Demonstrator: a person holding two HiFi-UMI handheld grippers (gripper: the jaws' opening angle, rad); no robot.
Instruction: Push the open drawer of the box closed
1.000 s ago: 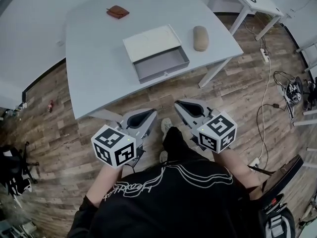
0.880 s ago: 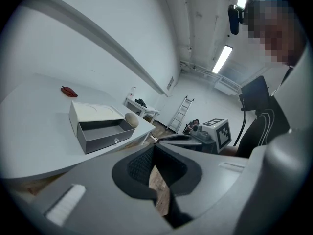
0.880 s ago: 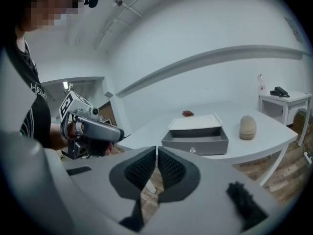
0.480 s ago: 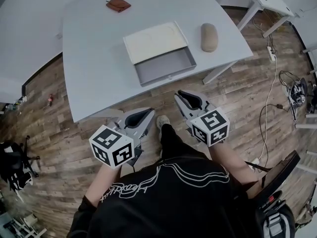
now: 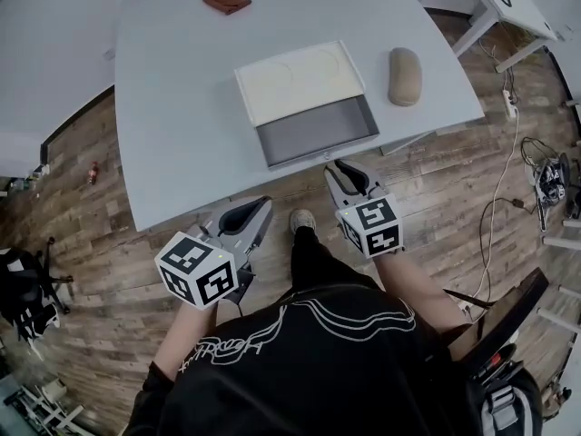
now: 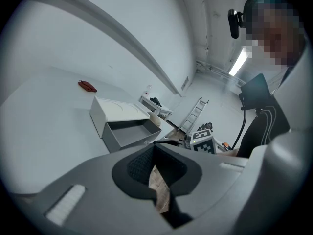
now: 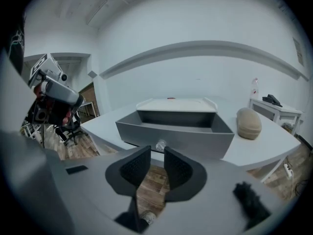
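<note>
Across the upper half of the head view, the table (image 5: pixel 172 107) carries the box (image 5: pixel 300 78) at centre, its drawer (image 5: pixel 318 131) pulled out toward the frame's lower edge. Just below, the right gripper (image 5: pixel 343 165) points at the drawer's knob (image 7: pixel 160 145) — jaws slightly apart, empty. Lower left, the left gripper (image 5: pixel 263 204) — jaws pressed together, empty.

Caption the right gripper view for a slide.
Empty, slightly open right tongs face the round knob on the open grey drawer.
</note>
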